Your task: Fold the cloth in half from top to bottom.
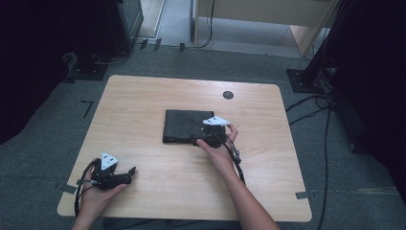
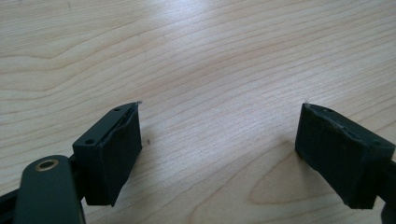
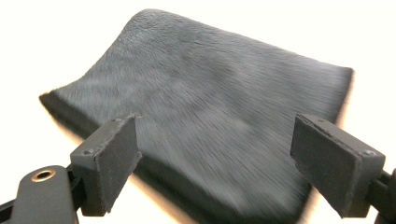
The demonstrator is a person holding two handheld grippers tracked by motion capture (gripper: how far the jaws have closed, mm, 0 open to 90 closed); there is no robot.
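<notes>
A flat, dark, textured folded cloth [image 1: 184, 125] lies near the middle of the light wooden table [image 1: 143, 96]. My right gripper [image 1: 201, 139] sits at the cloth's near right corner, with a hand behind it. In the right gripper view the jaws stand wide apart over the cloth [image 3: 210, 107], and the right gripper [image 3: 215, 123] presses on nothing. My left gripper [image 1: 130, 172] rests low at the table's front left corner, held in a hand. It is open [image 2: 219, 107], with bare wood between its pads.
A small dark round grommet [image 1: 228, 95] sits in the tabletop behind the cloth. Cables [image 1: 311, 103] trail over the grey carpet to the right of the table. Dark stand bases [image 1: 88, 72] rest on the floor at the far left and far right.
</notes>
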